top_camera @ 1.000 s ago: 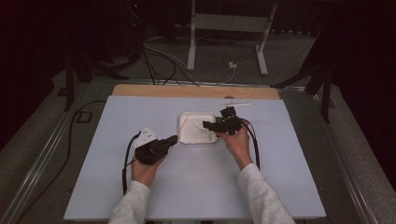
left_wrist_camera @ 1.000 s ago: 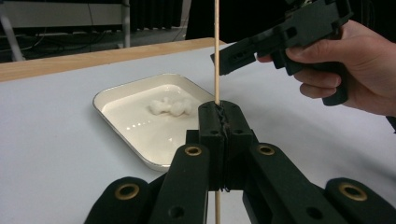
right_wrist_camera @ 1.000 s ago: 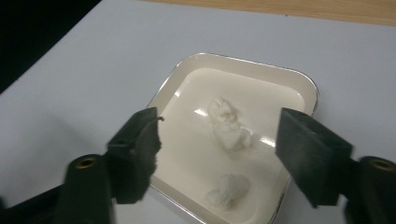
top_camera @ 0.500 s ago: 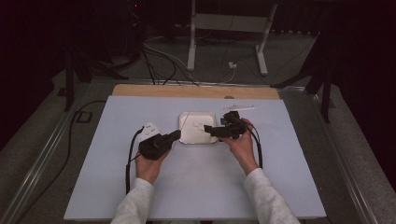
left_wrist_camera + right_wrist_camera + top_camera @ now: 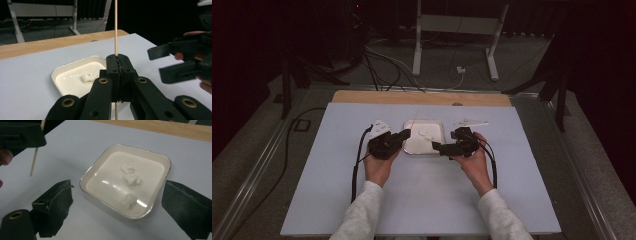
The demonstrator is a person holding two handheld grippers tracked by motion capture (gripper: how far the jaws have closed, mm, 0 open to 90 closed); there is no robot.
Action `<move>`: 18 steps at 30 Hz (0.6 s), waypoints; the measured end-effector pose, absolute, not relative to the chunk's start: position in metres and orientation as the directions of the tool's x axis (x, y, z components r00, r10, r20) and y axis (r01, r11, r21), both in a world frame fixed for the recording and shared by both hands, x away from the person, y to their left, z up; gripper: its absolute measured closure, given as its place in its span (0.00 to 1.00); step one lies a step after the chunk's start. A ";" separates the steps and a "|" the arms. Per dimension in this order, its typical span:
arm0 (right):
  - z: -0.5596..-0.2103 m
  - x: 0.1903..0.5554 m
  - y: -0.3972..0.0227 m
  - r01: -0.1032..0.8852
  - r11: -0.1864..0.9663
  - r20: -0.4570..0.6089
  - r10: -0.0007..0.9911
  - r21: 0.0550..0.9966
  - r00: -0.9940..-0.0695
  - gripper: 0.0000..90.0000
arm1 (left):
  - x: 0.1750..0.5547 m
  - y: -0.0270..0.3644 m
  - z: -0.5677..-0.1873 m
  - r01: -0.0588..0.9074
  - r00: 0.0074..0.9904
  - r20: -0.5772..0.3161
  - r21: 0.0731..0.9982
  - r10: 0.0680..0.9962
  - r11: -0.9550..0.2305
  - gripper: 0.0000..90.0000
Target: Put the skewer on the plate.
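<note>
Grippers: two, left gripper (image 5: 403, 135), right gripper (image 5: 437, 147). Wooden skewer (image 5: 116, 27): one. White square tray (image 5: 160, 183): one. White lumps (image 5: 130, 179) in tray: three. White items on worktop beside tray: two, kind unclear.

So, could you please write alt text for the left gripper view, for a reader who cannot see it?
The left gripper, its black jaws shut, holds a thin wooden skewer upright above a pale table. Behind it stands a white square tray with a small white lump inside. At the right edge, the right gripper has its jaws apart with nothing between them.
</note>
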State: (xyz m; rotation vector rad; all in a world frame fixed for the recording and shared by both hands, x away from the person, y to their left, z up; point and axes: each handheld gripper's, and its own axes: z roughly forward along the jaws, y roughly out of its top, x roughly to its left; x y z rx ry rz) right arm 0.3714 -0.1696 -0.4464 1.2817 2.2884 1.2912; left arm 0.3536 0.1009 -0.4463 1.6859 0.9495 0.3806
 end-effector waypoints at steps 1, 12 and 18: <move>-0.447 0.370 -0.170 0.581 0.236 0.210 0.775 0.779 -0.596 0.11 | 0.355 0.100 -0.447 0.399 0.621 -0.221 0.915 0.752 -0.060 1.00; -0.449 0.355 -0.186 0.569 0.218 0.208 0.781 0.793 -0.589 0.09 | 0.369 0.092 -0.454 0.437 0.586 -0.253 0.899 0.770 -0.037 1.00; -0.451 0.347 -0.196 0.560 0.223 0.190 0.789 0.798 -0.584 0.09 | 0.379 0.087 -0.458 0.452 0.567 -0.247 0.891 0.785 -0.046 1.00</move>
